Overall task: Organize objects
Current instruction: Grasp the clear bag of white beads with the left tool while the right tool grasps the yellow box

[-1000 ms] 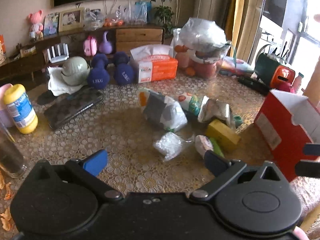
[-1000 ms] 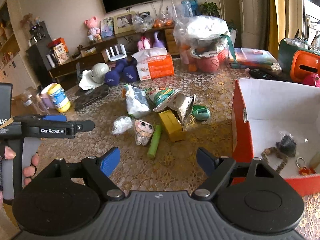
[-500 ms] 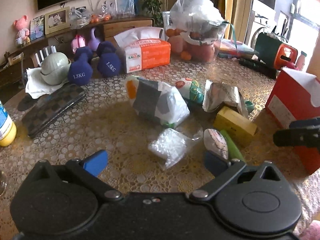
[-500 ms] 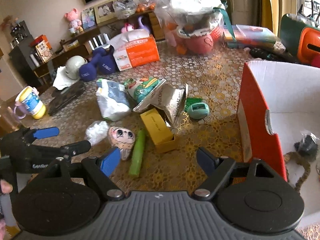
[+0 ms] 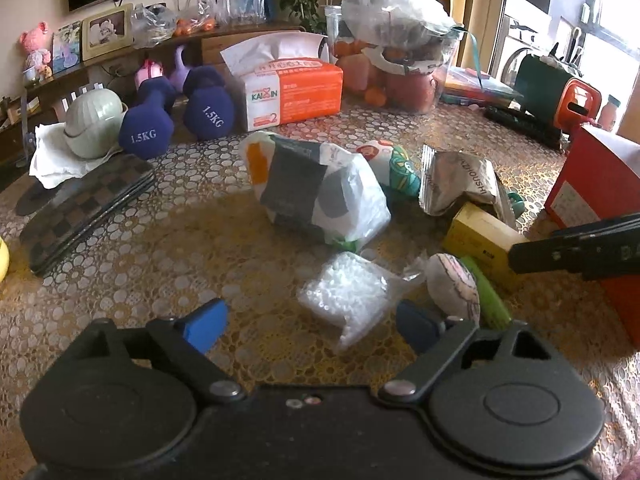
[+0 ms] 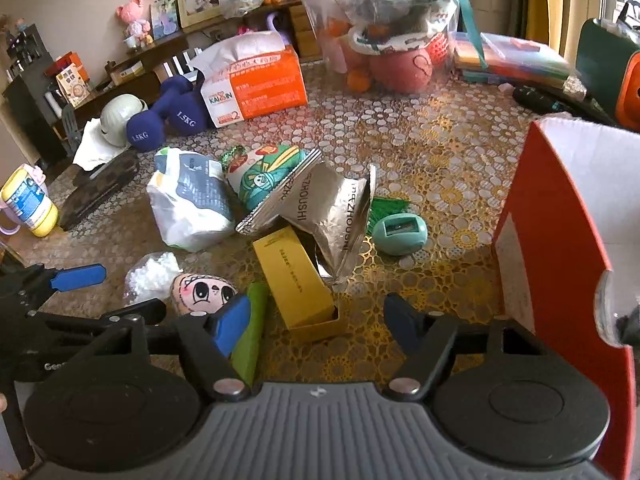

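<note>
My left gripper (image 5: 310,326) is open, its jaws on either side of a clear bag of white beads (image 5: 348,294) on the table. A doll-face pouch (image 5: 454,284) and a green tube (image 5: 486,294) lie just right of it. My right gripper (image 6: 316,320) is open, low over a yellow box (image 6: 294,276), with the green tube (image 6: 250,332) by its left finger. A silver foil packet (image 6: 336,208), a white plastic bag (image 6: 188,204), a green snack bag (image 6: 264,176) and a teal sharpener (image 6: 400,232) lie beyond. The red box (image 6: 560,248) stands at the right.
Two blue dumbbells (image 5: 172,120), an orange tissue box (image 5: 292,88), a pale green helmet-like bowl (image 5: 94,120) and a checkered wallet (image 5: 84,208) sit at the back left. A bag of fruit (image 5: 396,52) stands behind. A yellow bottle (image 6: 26,204) is far left.
Both grippers have moved forward and lower toward the pile. The left one has closed in on the bead bag; the right one has closed in on the yellow box.
</note>
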A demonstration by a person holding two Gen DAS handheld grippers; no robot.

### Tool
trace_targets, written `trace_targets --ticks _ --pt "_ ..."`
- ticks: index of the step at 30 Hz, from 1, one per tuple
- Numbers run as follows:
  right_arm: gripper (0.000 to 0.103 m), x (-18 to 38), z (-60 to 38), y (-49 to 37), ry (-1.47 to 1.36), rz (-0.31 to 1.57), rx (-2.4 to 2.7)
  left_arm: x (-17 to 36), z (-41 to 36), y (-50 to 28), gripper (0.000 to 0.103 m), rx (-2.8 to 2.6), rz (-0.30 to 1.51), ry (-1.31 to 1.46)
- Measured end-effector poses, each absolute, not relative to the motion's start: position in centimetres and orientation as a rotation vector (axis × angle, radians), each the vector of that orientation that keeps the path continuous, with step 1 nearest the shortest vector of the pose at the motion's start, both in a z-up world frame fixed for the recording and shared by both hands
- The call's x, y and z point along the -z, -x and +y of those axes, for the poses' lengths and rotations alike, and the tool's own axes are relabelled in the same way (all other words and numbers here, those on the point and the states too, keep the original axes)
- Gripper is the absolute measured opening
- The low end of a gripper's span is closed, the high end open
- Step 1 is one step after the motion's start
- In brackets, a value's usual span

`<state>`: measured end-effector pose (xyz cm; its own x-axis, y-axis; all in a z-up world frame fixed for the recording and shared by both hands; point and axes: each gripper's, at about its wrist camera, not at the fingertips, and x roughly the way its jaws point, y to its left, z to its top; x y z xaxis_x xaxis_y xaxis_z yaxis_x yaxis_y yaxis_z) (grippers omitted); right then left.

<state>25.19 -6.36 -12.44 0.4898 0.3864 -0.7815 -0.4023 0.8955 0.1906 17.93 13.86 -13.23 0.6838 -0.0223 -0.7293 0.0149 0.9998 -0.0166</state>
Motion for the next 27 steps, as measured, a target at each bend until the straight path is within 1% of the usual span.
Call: trace_targets --ticks 1,9,13,16,22,25,27 --pt "0.065 12.6 -6.2 -25.4 0.016 0.951 -0.483 13.3 13.8 -18.0 0.087 0.023 0.817 0.01" --pt "0.052 13.5 -5.5 -26.4 0.003 0.979 -0.501 13.5 13.3 -18.3 0.075 0.053 0.805 0.004" --pt "0.045 13.8 -5.1 -26.8 0.0 0.989 -0.502 13.5 13.2 -18.5 0.062 0.071 0.796 0.008" --pt "0.044 13.9 -5.0 -27.0 -0.005 0.994 -0.501 13.5 12.9 -18.6 0.055 0.088 0.795 -0.002" --pt "0.04 14.0 -5.0 -27.1 -0.017 0.996 -0.511 13.5 12.8 -18.5 0.048 0.08 0.788 -0.012" --pt "0.035 13.9 -5.0 -27.0 -0.023 0.997 -0.512 13.3 13.0 -18.5 0.044 0.08 0.789 -0.004" --pt "0.034 13.8 -4.9 -26.9 -0.024 0.999 -0.509 13.3 13.0 -18.5 0.041 0.083 0.793 0.001"
